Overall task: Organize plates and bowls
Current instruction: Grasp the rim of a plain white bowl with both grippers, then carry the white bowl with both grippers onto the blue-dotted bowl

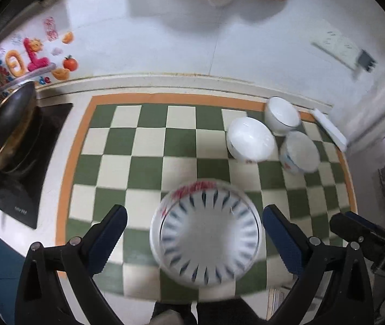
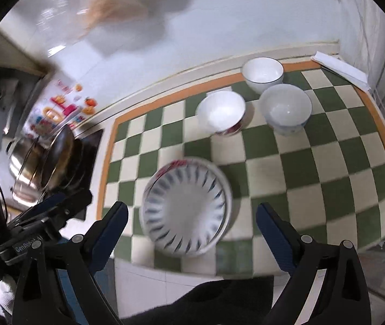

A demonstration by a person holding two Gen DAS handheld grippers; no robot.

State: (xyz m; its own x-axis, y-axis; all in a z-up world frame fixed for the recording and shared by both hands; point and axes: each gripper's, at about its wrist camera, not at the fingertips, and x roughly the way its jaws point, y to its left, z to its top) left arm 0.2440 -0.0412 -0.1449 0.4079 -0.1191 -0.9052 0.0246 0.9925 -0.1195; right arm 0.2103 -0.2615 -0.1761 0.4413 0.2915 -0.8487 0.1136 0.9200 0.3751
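Observation:
A stack of white plates with blue rim strokes [image 1: 206,235] [image 2: 185,207] lies near the front edge of the green checked mat. My left gripper [image 1: 195,235] hangs open above it, fingers wide on either side, touching nothing. My right gripper [image 2: 192,230] is open too, over the plates' right side. Three white bowls stand at the back right of the mat: a red-patterned bowl [image 1: 250,139] [image 2: 222,112], a blue-patterned bowl [image 1: 299,151] [image 2: 286,109], and a dark-rimmed bowl [image 1: 281,115] [image 2: 263,74]. The right gripper's body [image 1: 368,238] shows at the left wrist view's right edge.
The checked mat [image 1: 149,146] [image 2: 314,168] covers a white counter against a tiled wall. At the left, a wok [image 1: 5,130] [image 2: 59,157] sits on a black cooktop [image 1: 16,189]. A white folded cloth [image 1: 329,128] [image 2: 340,69] lies at the back right corner.

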